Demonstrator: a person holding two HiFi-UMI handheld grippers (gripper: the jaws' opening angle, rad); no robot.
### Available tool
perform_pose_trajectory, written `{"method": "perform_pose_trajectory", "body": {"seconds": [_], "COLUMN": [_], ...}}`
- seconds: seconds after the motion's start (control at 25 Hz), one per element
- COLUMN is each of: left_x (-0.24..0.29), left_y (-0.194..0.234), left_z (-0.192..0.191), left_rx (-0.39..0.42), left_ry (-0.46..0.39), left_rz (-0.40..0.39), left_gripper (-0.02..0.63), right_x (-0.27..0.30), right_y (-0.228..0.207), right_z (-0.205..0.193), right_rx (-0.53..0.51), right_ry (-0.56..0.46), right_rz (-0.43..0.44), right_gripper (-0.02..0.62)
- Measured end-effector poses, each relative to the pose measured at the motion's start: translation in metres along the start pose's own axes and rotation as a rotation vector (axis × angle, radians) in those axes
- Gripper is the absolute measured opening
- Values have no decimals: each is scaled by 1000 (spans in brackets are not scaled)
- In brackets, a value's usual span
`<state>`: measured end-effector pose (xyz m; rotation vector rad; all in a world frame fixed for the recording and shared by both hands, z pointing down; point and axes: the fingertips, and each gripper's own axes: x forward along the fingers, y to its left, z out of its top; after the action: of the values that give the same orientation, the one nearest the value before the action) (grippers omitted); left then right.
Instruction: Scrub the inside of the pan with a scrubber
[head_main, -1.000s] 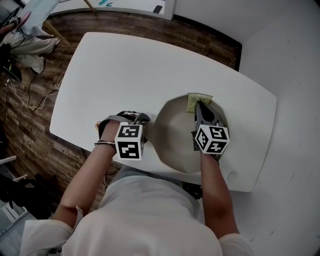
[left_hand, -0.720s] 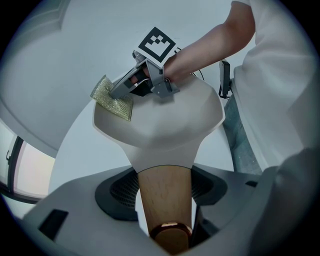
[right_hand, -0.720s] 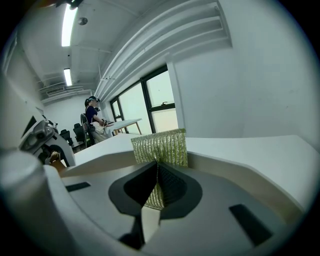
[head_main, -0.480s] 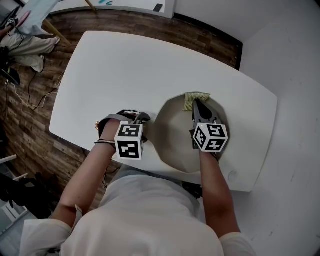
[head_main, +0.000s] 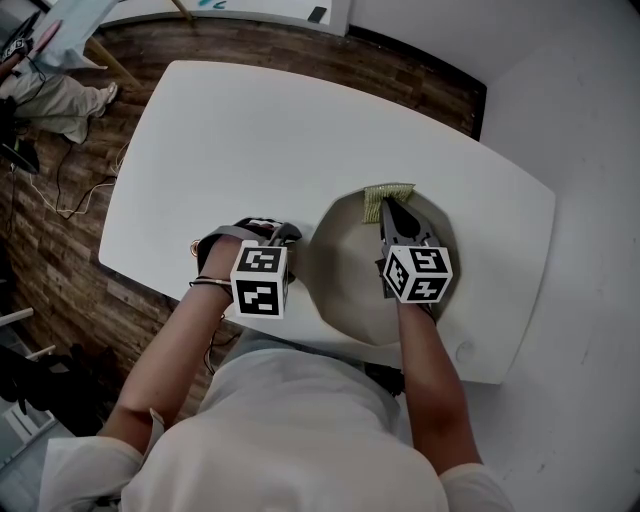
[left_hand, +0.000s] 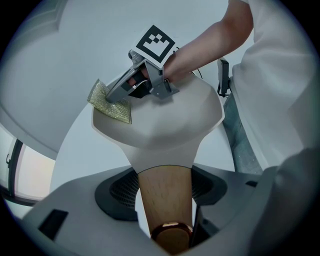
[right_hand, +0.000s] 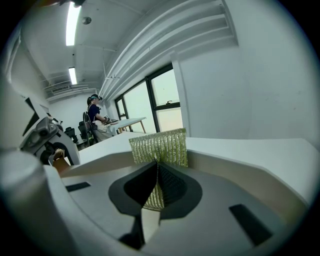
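Right gripper (head_main: 387, 210), clamped on the scrubber (head_main: 383, 195), inches leftward along the far wall of the pan (head_main: 345, 275), while the left gripper (head_main: 281, 238) grips the handle (left_hand: 164, 192), so scrubbing continues.

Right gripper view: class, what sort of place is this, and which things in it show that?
Probably an office or lab workroom rather than a kitchen: long ceiling strip lights, tall dark-framed windows, and a person working at a far desk.
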<state>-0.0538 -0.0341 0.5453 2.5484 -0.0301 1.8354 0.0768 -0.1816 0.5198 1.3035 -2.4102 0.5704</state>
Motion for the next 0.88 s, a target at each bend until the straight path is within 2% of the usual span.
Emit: {"method": "perform_pose_trajectory", "body": {"seconds": [0.88], "left_x": [-3], "left_y": [-2], "left_z": [-4], "left_rx": [-1], "left_ry": [26], "left_rz": [11], "left_gripper": [288], "right_x": [9], "right_y": [37], "right_z": [-5], "right_rx": [-55], "right_ry": [25], "right_rz": [86], "right_gripper": [23]}}
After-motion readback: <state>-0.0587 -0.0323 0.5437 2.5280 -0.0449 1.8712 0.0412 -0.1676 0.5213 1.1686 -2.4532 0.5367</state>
